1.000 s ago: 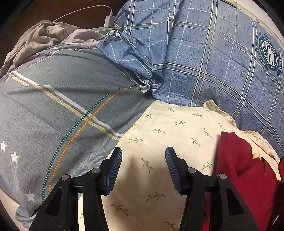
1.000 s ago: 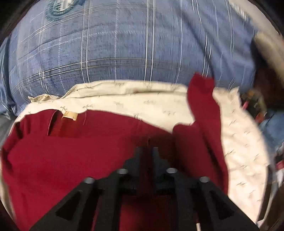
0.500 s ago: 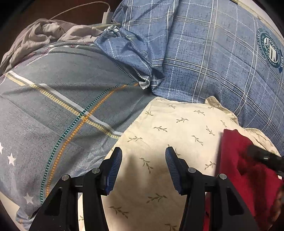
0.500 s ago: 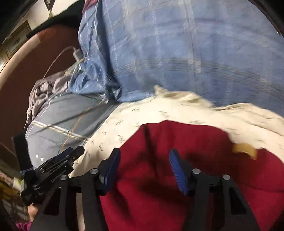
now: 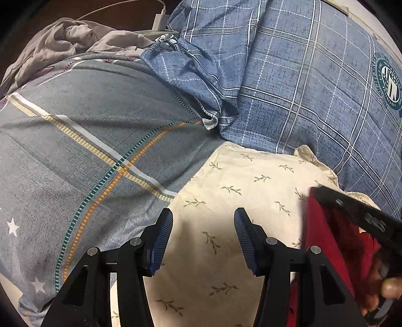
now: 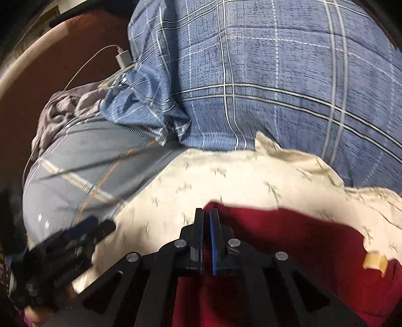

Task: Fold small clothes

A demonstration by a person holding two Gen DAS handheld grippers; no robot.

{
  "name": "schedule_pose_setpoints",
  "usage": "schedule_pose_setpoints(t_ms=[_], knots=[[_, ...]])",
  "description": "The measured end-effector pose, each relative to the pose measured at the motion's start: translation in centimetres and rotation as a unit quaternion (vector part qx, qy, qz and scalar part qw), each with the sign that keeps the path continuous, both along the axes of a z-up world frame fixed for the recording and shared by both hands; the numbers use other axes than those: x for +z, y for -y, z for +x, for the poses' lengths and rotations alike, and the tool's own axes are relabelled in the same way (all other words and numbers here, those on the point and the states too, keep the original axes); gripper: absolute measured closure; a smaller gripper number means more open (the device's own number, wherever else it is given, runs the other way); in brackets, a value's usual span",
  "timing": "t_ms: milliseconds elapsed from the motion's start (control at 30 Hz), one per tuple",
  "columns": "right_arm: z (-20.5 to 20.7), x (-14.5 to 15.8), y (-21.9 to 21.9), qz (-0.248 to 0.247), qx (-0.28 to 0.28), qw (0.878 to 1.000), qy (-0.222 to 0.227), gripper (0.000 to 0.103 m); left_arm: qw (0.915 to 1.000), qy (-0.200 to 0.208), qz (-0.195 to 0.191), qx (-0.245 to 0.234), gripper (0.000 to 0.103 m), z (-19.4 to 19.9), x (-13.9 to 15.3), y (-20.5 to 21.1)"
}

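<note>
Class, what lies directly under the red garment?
The red garment lies on a cream leaf-print cloth, which shows around its edges. What lies beneath the garment's middle is covered.

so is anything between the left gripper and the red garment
Nothing visible blocks it. The left gripper hangs open over bare cream leaf-print cloth; the red garment lies just beside it, where the shut right gripper sits at its edge.

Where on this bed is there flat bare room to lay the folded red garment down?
Two patches: the cream leaf-print cloth between the left gripper and the blue plaid duvet, and the smooth grey striped sheet to its left. Crowded: the red garment under the right gripper, and the crumpled grey fabric by the charger.
</note>
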State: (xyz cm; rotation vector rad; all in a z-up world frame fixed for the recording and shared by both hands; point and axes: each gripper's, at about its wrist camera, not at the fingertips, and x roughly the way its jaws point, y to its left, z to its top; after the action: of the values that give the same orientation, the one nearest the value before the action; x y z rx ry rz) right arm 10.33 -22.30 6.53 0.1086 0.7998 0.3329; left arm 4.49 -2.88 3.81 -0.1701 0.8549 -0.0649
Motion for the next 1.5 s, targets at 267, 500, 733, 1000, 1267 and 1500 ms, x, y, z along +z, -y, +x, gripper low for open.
schedule_pose_setpoints(t_ms=[267, 500, 733, 1000, 1267, 1500], knots=[[-0.9, 0.1, 1.2, 0.036, -0.016, 0.999, -0.005, 0.096, 0.9998, 0.009, 0.007, -0.018, 0.052, -0.4, 0.3, 0.7], [-6.5, 2.1, 7.4, -0.025, -0.013, 1.000, 0.001, 0.045, 0.9992, 0.009, 0.003, -0.040, 0.052, -1.1, 0.7, 1.1], [-7.3, -1.5, 9.0, -0.065, -0.009, 0.997, -0.029, 0.046, 0.9984, 0.008, 0.023, -0.051, 0.052, -1.5, 0.6, 2.3], [-8.2, 0.0, 7.1, -0.153, -0.049, 0.986, 0.036, 0.101, 0.9978, 0.014, 0.020, -0.062, 0.052, -1.6, 0.5, 2.9], [-7.7, -0.8, 7.6, -0.140, -0.113, 0.984, 0.016, 0.091, 0.9969, 0.011, 0.025, -0.074, 0.052, -1.6, 0.3, 3.2], [-13.1, 1.2, 4.7, -0.048, -0.055, 0.997, 0.038, 0.064, 0.9967, 0.018, 0.016, -0.077, 0.050, -1.9, 0.6, 3.0]])
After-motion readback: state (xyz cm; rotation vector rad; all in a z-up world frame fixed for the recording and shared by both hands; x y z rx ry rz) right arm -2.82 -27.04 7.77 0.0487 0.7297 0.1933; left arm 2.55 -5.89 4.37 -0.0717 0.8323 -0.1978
